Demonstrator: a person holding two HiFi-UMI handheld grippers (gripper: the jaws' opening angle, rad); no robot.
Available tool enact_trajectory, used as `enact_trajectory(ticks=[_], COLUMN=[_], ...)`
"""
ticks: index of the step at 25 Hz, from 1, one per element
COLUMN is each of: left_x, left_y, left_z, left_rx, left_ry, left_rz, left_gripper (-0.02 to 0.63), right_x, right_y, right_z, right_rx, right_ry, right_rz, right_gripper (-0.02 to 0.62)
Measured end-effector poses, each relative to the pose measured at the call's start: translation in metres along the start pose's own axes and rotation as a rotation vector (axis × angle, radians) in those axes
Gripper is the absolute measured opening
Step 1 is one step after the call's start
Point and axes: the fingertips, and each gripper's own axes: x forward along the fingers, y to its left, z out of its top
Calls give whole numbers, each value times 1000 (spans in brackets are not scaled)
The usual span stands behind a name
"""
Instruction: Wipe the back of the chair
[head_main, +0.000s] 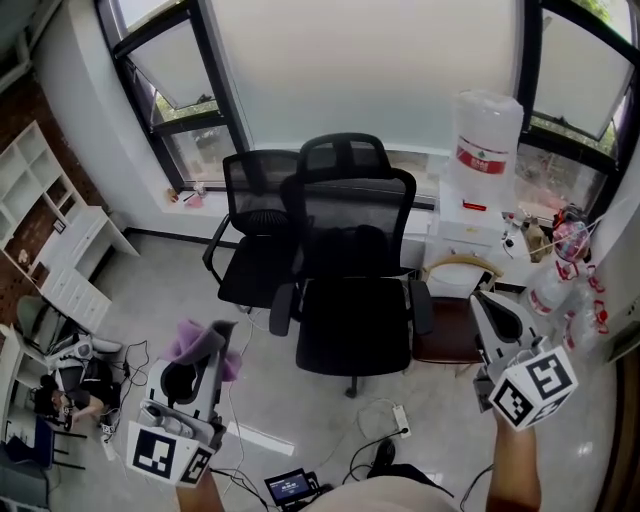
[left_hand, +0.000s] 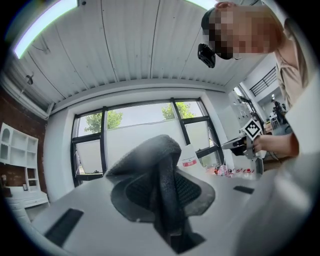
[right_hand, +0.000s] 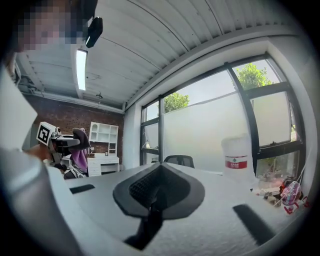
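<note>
The fingers of the left gripper (head_main: 218, 340) are clamped on a purple cloth (head_main: 190, 338), while those of the right gripper (right_hand: 157, 180) are pressed together on nothing. The black mesh chair (head_main: 352, 330) is seen on the floor between the grippers, apart from both, its back (head_main: 350, 215) toward the window (head_main: 370, 70).

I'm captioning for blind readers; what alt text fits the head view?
From above: a black mesh office chair stands before a window, a second chair behind it. The left gripper, lower left, grips a purple cloth; the right gripper, lower right, is shut and empty.
</note>
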Motion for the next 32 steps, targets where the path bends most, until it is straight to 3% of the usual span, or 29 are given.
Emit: enact_trajectory(ticks=[9,18,25,32], left_x=[63,106,162,245], left_y=[-22,-29,-24,10], left_z=[18,22,10,-25], left_rx=[52,82,63,28], left_ry=[34,34,-11,-26], left_rz=[68,61,-5,-60], left_gripper=[81,81,81,81], right_x=[38,49,53,84], right_y=[-70,-102,-123,-150], right_z=[3,6,2,-7], right_rx=[31,38,8,-4], right_ry=[-23,-46,-33,9], right_rz=[71,71,-2,-123], right_gripper=[-5,-5,-5,-6])
